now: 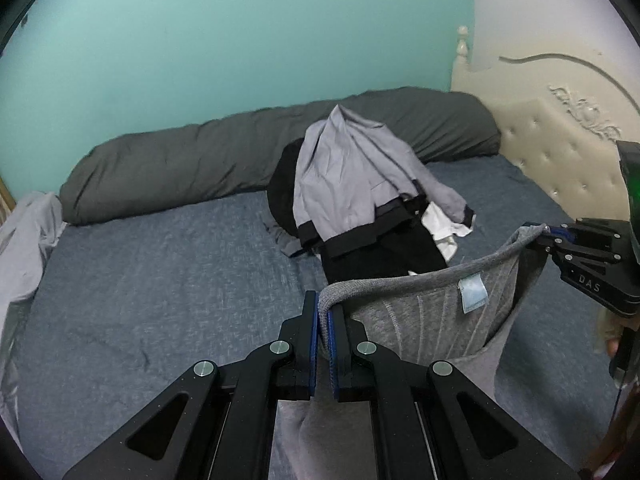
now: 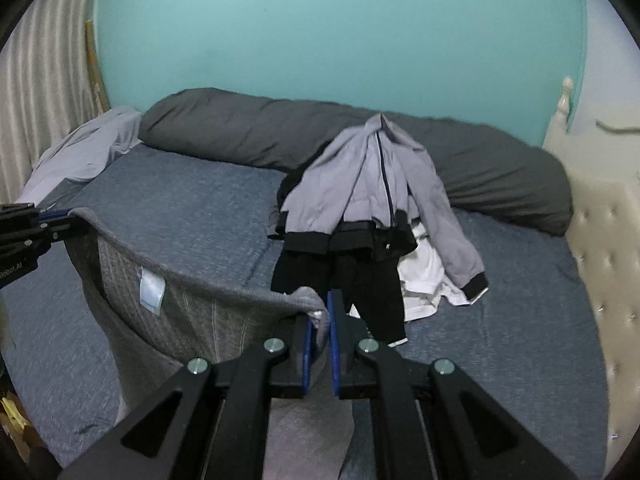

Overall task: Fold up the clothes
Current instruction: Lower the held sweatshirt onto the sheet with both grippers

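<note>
A: What does the left gripper (image 1: 323, 320) have hold of?

B: Its jaws are pinched almost fully together on one end of the rolled top edge of a grey knit garment (image 1: 420, 320). The cloth comes up between the blue pads and bends over the right-hand one.

A: And the right gripper (image 2: 319, 316)?

B: The same at the other end of that edge: nearly closed, with a bunch of grey fabric squeezed between its pads. In the left wrist view it comes in from the right side, clamped on the far corner.

A: So where is the garment?

B: It hangs between the two grippers above the blue bed sheet (image 1: 140, 280). The top edge sags in a curve from one gripper to the other, and the body drops down below it. A pale label (image 1: 472, 292) is sewn inside just under that edge. Whether the lower part touches the sheet I cannot tell; the grippers hide it.

A: What else is on the bed?

B: Beyond the garment lies a pile of clothes (image 2: 372, 216): a light grey zip jacket with black cuffs draped on top, black trousers under it, and something white at its right side. A long dark grey bolster (image 1: 240, 152) runs along the teal wall, and a cream padded headboard (image 1: 560, 152) stands at the right. A pale cloth (image 2: 84, 148) lies crumpled at the far left corner.
</note>
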`<state>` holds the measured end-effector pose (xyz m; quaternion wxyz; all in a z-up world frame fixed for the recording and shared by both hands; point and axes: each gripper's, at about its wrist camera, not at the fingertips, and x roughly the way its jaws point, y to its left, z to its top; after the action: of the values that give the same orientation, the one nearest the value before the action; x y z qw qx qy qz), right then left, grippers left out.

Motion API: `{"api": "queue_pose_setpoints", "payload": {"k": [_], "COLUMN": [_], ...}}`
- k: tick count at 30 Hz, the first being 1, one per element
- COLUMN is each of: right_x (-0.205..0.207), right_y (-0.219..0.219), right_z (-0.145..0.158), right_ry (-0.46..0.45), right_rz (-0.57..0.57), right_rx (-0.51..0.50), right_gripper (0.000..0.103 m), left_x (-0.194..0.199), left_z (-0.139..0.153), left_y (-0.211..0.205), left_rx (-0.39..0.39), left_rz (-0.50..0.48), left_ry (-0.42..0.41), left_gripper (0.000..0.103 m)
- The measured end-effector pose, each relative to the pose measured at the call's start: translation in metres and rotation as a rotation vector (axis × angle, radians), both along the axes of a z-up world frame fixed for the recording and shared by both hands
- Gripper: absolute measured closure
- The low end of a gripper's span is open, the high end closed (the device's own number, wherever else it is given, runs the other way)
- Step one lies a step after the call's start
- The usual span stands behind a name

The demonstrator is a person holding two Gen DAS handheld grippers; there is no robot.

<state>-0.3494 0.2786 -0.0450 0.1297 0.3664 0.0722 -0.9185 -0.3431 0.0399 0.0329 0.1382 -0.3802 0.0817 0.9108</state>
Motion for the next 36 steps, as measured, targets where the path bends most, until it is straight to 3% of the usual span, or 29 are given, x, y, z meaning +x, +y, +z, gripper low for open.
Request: {"api": "queue_pose_setpoints", "payload": {"k": [2,9,18,26,30,33,34,36], "right_x": [-0.02,-0.087,-0.157,-0.189,-0.186,-0.18,-0.179,-0.17], "right_y": [0.0,-0.001,-0.007,-0.005,-0.006,0.0,0.003,0.009], "right_z": [-0.014,-0.079,-0.163,-0.223,-0.235,-0.234,-0.232,-0.221], "right_ry": [-0.016,-0.091,-0.201,-0.25,-0.232,-0.226,-0.231,-0.195], "right_rz": [-0.004,-0.017,-0.056,-0.075,-0.056,-0.05,-0.058,-0.074], "right_rx": [0.014,0.01,0.028,0.078,0.049,0.023,0.003,-0.033], "right_gripper": [0.096,0.096,0.096,0.096,0.096,0.095,0.092,0.078], "left_x": [-0.046,-0.138,-0.209,-0.242,-0.243,-0.237,-0.235,-0.227], "left_z": [-0.034,-0.117,-0.212,-0.285,-0.315,-0.313,-0.307,-0.294], "left_y": [0.008,0.012,0.018,0.028,0.025,0.013,0.003,-0.019], "left_rx": [-0.008,-0.008,0.003,-0.027,0.029,0.11,0.17,0.308], "left_rz": [0.007,0.031,0.061,0.05,0.054,0.05,0.064,0.095], "left_ry": [-0.024,-0.122,-0.238,-0.306,-0.377,-0.374,-0.369,-0.365], "left_gripper": [0.099,0.099,0.099,0.098,0.096,0.093,0.086,0.06]}}
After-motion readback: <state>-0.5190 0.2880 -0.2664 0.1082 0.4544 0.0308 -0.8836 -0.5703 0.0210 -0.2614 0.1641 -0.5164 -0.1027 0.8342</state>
